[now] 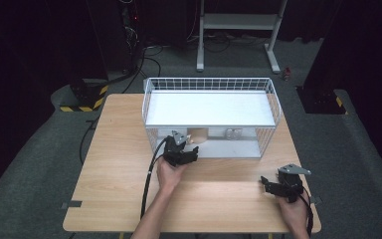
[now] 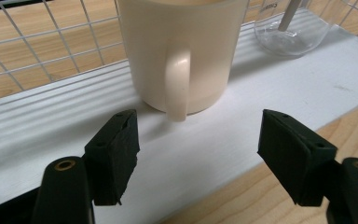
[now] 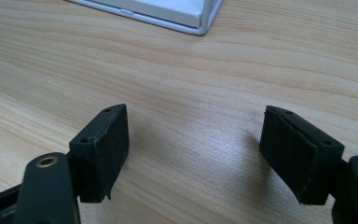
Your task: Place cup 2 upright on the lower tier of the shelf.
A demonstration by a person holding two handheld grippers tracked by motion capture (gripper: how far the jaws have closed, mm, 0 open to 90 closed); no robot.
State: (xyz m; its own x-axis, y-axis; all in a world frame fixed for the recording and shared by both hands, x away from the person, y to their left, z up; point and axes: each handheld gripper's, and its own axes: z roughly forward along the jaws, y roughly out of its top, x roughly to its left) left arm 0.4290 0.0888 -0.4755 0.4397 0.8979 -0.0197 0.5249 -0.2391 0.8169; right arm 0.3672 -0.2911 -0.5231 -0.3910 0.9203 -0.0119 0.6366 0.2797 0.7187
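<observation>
A: Where was the mug (image 2: pixel 182 51)?

B: Upright on the lower white shelf (image 2: pixel 242 140) of the wire rack (image 1: pixel 273 99), near its left end, beside a clear glass beaker (image 2: pixel 293 32). Long axis vertical, handle pointed straight at my left gripper (image 2: pixel 198 149).

A: Gripper state?

B: Left jaws spread, nothing between them, just short of the handle. My guess: mug parked there so the handle faced out for pickup. Right gripper (image 3: pixel 196 154) sat low over the table (image 3: pixel 177 74), spread, empty, clear of the rack.

No text can be read with certainty. The clear glass vessel (image 2: pixel 292 29) behind the mug carries small printed letters at its top edge, cut off and too blurred to make out.
</observation>
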